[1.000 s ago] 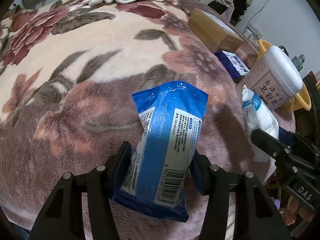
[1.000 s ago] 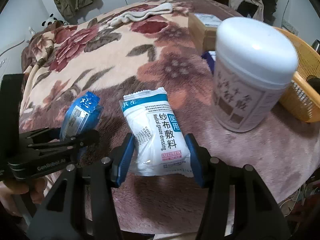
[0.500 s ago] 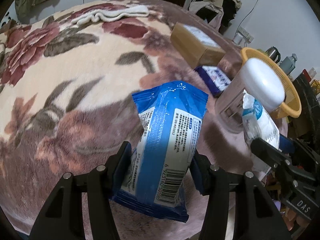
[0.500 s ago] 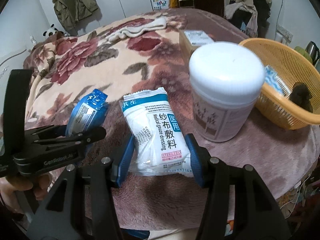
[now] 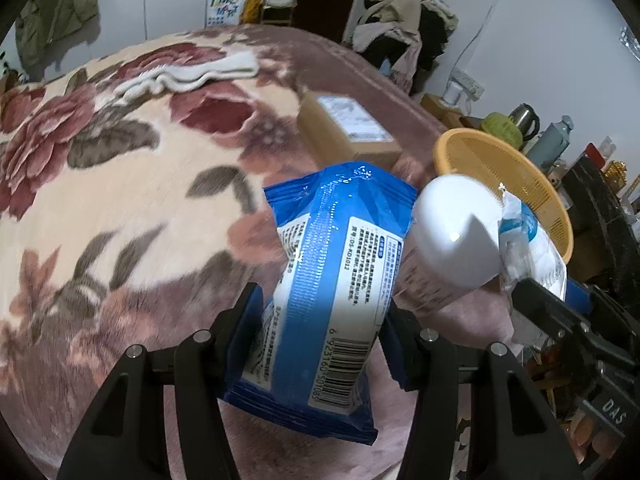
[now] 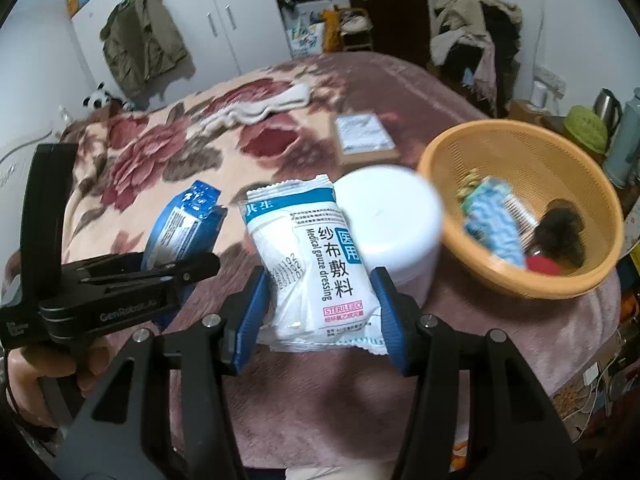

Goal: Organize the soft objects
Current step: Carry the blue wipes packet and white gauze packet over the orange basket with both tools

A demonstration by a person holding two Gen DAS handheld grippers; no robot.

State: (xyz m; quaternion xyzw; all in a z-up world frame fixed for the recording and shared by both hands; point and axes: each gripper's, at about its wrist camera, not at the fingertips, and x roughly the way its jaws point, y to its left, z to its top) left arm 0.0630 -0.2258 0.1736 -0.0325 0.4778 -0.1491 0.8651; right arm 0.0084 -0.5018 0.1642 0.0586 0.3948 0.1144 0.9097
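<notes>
In the left wrist view my left gripper (image 5: 320,320) clamps the blue wet-wipe pack (image 5: 336,280) above the blanket, and in the right wrist view my right gripper (image 6: 316,300) pinches the gauze dressing packet (image 6: 312,260), so I should clear the white jar (image 6: 396,224) before lowering both into the orange basket (image 6: 480,264).

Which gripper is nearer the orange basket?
Right. The right gripper, shut on the gauze pack, sits beside the orange basket; the left gripper, holding the blue pack, is farther away.
</notes>
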